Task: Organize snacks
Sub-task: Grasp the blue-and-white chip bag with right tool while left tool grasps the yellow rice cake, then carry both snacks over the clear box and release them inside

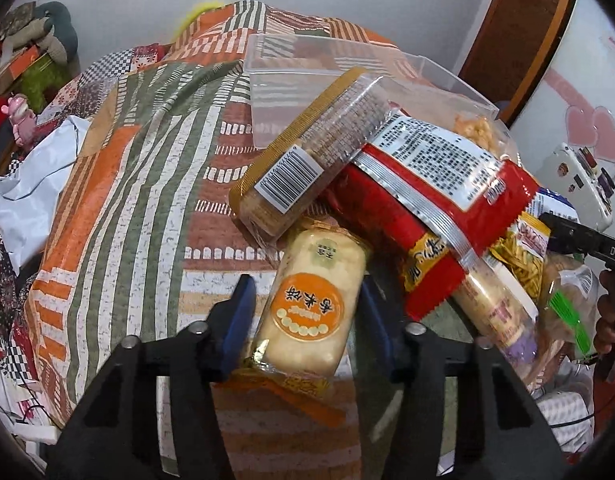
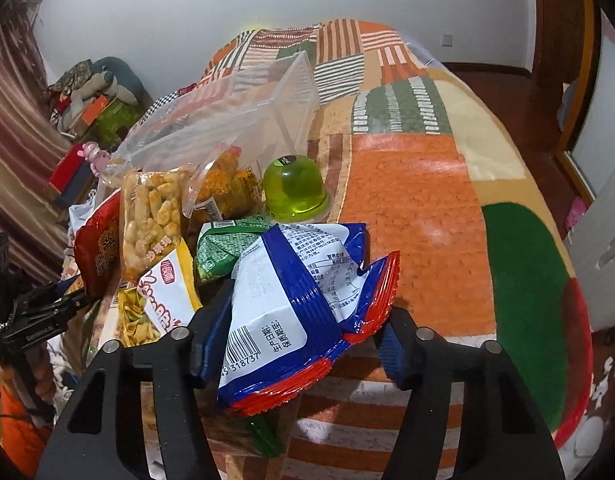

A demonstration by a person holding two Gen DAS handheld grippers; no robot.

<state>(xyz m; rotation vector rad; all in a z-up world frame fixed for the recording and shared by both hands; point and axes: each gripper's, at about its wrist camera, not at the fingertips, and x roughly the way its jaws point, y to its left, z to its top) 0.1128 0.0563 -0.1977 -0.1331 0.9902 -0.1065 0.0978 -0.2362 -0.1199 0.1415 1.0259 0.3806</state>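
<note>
My left gripper point(image 1: 305, 316) has its blue pads on both sides of a pale rice-cracker pack with an orange round label point(image 1: 307, 312), which lies at the near end of a snack pile. A long biscuit tray with a barcode point(image 1: 303, 152) and a red bag point(image 1: 439, 208) lie over its far end. A clear plastic bin point(image 1: 267, 92) stands behind the pile. My right gripper point(image 2: 303, 324) is around a blue, white and red snack bag point(image 2: 303, 300), gripping it. A green jelly cup point(image 2: 295, 188) and the clear bin point(image 2: 267, 96) are beyond.
Everything sits on a patchwork orange, green and striped tablecloth point(image 1: 139, 200). Several more snack bags point(image 2: 151, 216) lie left of my right gripper. Cluttered shelves and a pink toy point(image 1: 19, 120) are at the far left; a white appliance point(image 1: 579, 176) is at the right.
</note>
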